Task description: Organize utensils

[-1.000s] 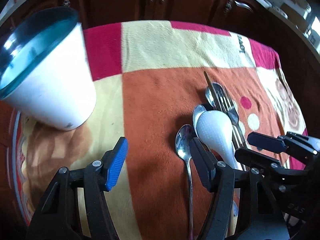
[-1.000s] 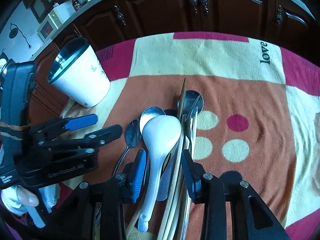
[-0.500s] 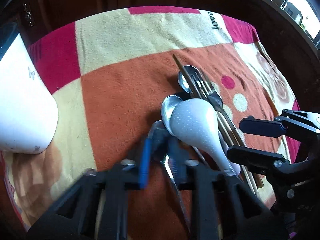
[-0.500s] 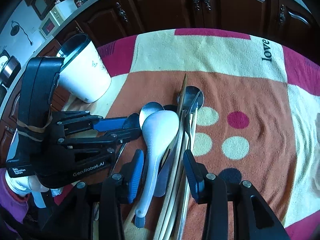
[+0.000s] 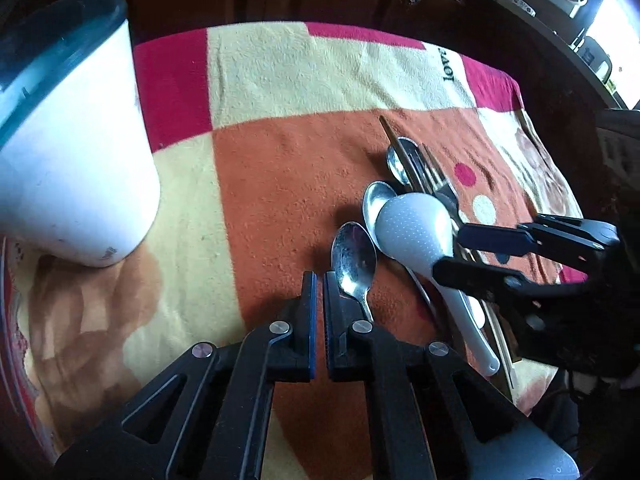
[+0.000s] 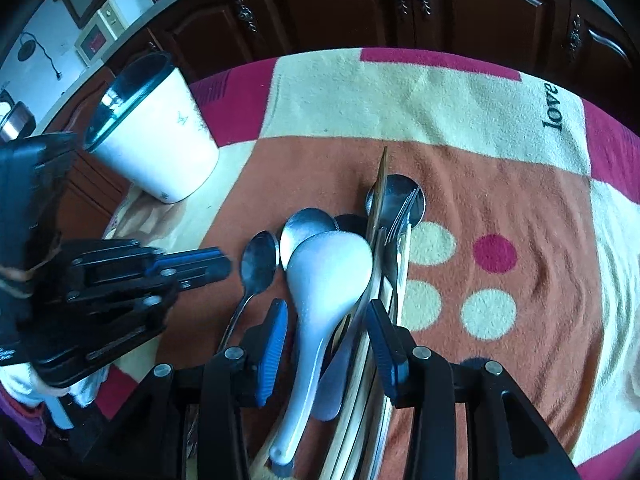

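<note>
A pile of utensils lies on the patterned blanket: a white rice paddle [image 6: 326,276] [image 5: 416,236], small metal spoon [image 5: 354,262] [image 6: 258,266], larger spoons, a fork [image 6: 400,216] and chopsticks [image 6: 380,184]. My left gripper [image 5: 319,280] is shut with nothing between its pads, just left of the small spoon; it also shows in the right wrist view [image 6: 216,266]. My right gripper [image 6: 328,320] is open, its jaws on either side of the paddle's neck and the chopsticks; it also shows in the left wrist view [image 5: 456,250]. A white cup with a dark rim [image 5: 68,152] [image 6: 156,132] stands far left.
The blanket [image 6: 420,96] covers a table, with dark wooden cabinets [image 6: 460,4] behind. The table edge runs along the left by the cup. A microwave [image 6: 104,36] sits on a counter far left.
My left gripper closed from wide open to shut and shifted beside the small spoon without holding it. My right gripper stays open over the paddle.
</note>
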Motion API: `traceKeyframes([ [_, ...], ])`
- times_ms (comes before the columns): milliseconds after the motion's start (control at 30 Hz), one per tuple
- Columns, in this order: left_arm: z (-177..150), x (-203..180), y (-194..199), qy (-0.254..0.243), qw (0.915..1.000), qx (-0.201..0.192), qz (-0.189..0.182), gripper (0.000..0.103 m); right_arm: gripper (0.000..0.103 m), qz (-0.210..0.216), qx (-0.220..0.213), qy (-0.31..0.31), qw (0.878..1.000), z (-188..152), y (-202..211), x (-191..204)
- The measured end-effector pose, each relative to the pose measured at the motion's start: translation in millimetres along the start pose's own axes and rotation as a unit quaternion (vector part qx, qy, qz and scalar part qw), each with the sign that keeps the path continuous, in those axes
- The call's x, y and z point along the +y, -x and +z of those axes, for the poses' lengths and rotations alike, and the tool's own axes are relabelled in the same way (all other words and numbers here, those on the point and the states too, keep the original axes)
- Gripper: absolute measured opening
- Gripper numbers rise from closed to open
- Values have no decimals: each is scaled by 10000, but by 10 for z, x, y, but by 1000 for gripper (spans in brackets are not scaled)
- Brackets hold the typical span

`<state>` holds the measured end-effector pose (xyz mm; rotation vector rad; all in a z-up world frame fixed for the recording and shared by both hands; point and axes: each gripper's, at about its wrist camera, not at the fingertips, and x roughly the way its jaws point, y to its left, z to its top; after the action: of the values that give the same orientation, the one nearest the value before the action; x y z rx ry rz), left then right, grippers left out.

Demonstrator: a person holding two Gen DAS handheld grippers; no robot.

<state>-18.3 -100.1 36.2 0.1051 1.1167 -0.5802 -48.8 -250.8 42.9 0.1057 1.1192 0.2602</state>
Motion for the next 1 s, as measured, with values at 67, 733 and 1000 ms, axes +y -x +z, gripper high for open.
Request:
traceKeyframes([
  [67, 35, 15, 13, 98, 9999, -45, -7, 2, 40, -63, 0, -46, 10000, 44, -48, -16],
  [733, 214, -132, -247, -248, 9982, 235, -502, 6, 21, 803, -238, -271, 9961, 20, 53, -152],
  [1000, 157, -67, -165, -203, 9983, 142, -530, 3, 21, 1308, -85, -533, 9899, 113, -92, -194],
])
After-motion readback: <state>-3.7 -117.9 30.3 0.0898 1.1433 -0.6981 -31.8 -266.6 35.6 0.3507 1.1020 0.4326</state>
